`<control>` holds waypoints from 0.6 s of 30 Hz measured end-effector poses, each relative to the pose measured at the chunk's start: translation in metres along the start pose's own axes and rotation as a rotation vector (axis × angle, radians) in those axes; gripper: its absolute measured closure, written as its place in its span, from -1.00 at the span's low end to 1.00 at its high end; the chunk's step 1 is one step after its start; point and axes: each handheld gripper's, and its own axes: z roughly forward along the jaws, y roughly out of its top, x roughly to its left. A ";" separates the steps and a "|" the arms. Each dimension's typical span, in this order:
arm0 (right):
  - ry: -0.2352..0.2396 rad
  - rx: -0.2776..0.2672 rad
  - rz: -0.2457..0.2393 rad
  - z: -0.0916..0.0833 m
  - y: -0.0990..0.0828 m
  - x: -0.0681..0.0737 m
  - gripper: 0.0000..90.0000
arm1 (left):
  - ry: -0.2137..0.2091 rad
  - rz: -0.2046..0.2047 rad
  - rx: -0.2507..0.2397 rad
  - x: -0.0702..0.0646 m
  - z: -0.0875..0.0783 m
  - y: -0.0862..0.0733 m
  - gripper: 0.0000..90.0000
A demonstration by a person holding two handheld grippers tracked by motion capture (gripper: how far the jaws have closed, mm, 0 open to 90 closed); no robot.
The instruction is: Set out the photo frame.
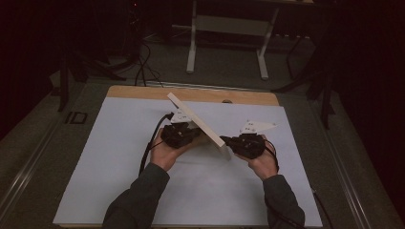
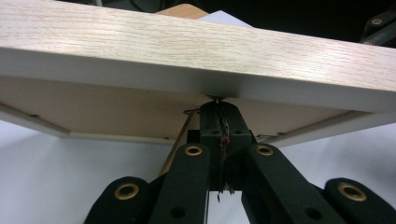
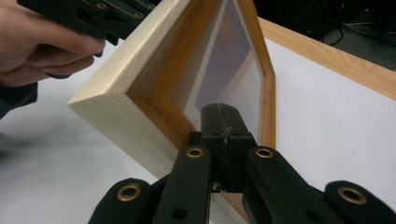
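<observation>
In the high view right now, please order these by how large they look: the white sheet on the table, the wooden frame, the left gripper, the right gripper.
1. White sheet, by far the largest.
2. Wooden frame, seen nearly edge-on, held tilted above the sheet.
3. Left gripper and right gripper: these look about alike, both shut, so I would not rank them.

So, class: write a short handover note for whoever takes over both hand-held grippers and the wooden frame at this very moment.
Left hand-held gripper: jaws shut, tips against the back of the wooden picture frame.
Right hand-held gripper: jaws shut, tips at the frame's front near its lower corner.
Frame: tilted on edge above the white sheet, propped between the two.
Done: frame raised off flat.
Left: unclear; probably turn it over or stand it up, keeping both sides supported.
</observation>
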 end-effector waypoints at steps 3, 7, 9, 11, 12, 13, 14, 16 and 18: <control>0.010 -0.001 -0.008 0.000 0.001 0.002 1.00 | 0.002 0.005 0.004 0.001 0.000 0.001 1.00; 0.021 0.001 -0.021 0.001 0.002 0.005 1.00 | -0.001 0.006 -0.001 0.004 0.000 0.001 1.00; 0.023 0.001 -0.028 0.002 0.003 0.007 1.00 | 0.001 0.009 -0.001 0.005 0.000 0.001 1.00; 0.027 0.004 -0.033 0.003 0.003 0.008 1.00 | 0.001 0.016 0.000 0.006 0.000 0.001 1.00; 0.029 0.006 -0.036 0.003 0.003 0.009 1.00 | -0.002 0.014 0.001 0.007 0.000 0.001 1.00; 0.033 0.004 -0.039 0.004 0.004 0.009 1.00 | -0.004 0.016 0.003 0.007 0.000 0.001 1.00; 0.034 0.004 -0.041 0.004 0.004 0.010 1.00 | -0.004 0.016 0.003 0.007 0.000 0.001 1.00; 0.039 0.005 -0.045 0.004 0.004 0.011 1.00 | -0.010 0.014 0.004 0.009 0.000 0.001 1.00; 0.042 0.006 -0.048 0.005 0.005 0.012 1.00 | -0.014 0.014 0.007 0.009 -0.001 0.002 1.00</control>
